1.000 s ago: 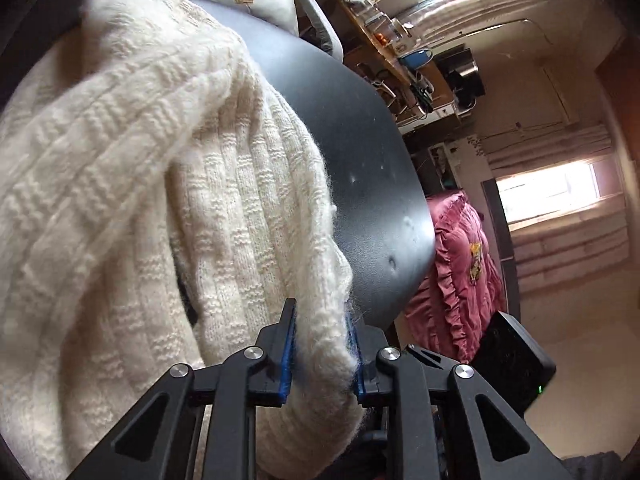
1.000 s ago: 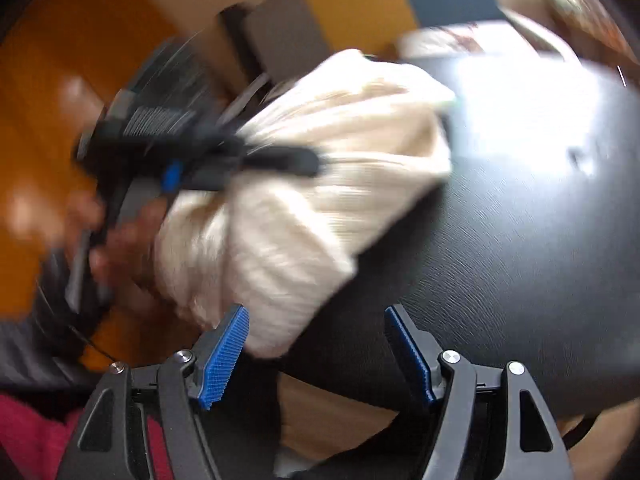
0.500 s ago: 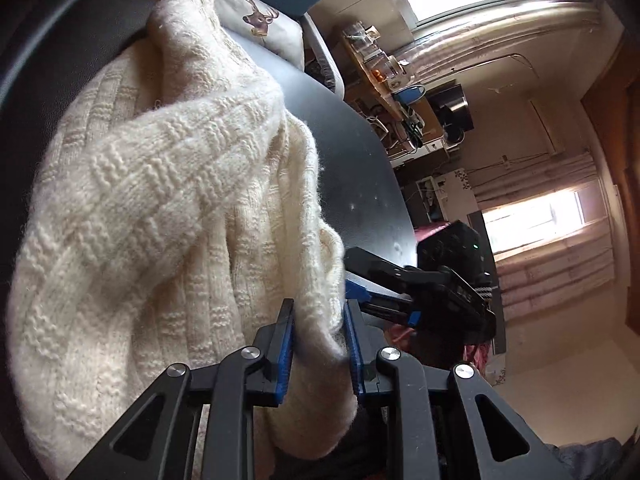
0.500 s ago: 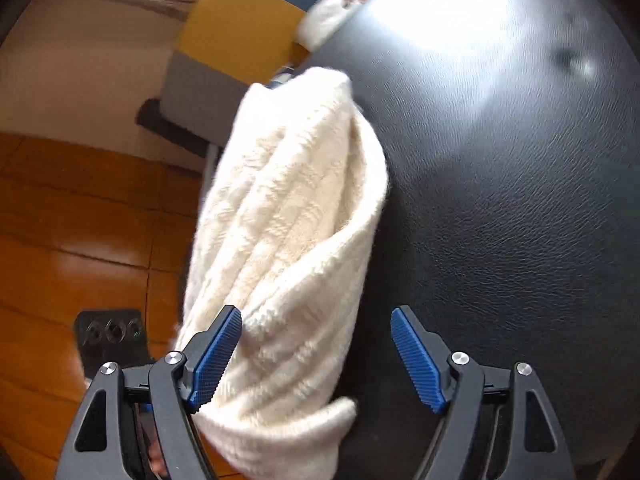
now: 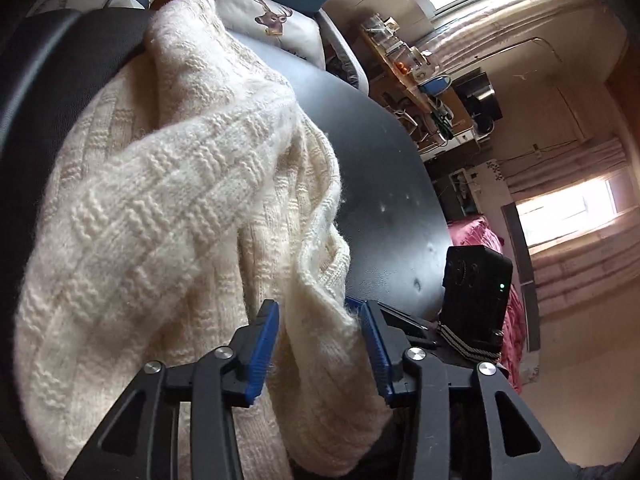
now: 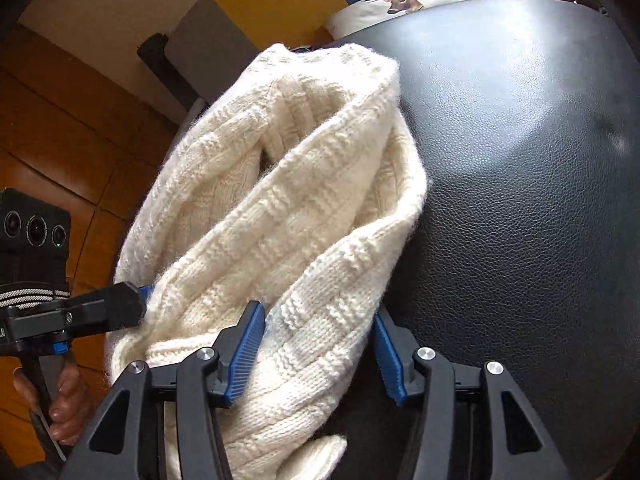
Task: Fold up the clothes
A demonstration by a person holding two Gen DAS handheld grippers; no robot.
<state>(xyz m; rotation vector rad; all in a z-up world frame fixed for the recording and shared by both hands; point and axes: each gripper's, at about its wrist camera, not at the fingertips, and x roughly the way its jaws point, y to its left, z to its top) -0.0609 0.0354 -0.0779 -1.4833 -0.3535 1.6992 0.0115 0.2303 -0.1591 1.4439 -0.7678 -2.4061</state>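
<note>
A cream cable-knit sweater (image 5: 160, 220) lies bunched on a round black leather surface (image 5: 380, 160). A fold of it hangs between the fingers of my left gripper (image 5: 318, 344), whose jaws stand apart and loose around the knit. In the right wrist view the sweater (image 6: 280, 200) drapes over the left edge of the black surface (image 6: 520, 160). My right gripper (image 6: 318, 344) is shut on a thick roll of it, with both pads against the fabric. A finger of the left gripper (image 6: 120, 308) pokes into the sweater from the left, held by a hand (image 6: 64, 400).
A deer-print pillow (image 5: 276, 20) lies beyond the far rim, also visible as the pillow (image 6: 392, 0). Pink ruffled cloth (image 5: 492, 248) lies past the right edge, and a cluttered shelf (image 5: 420, 80) stands behind. A wooden floor (image 6: 60, 120) lies to the left below.
The left gripper's jaws have widened around the fold they pinched. The right gripper has come in beside it and narrowed its jaws onto the sweater's roll.
</note>
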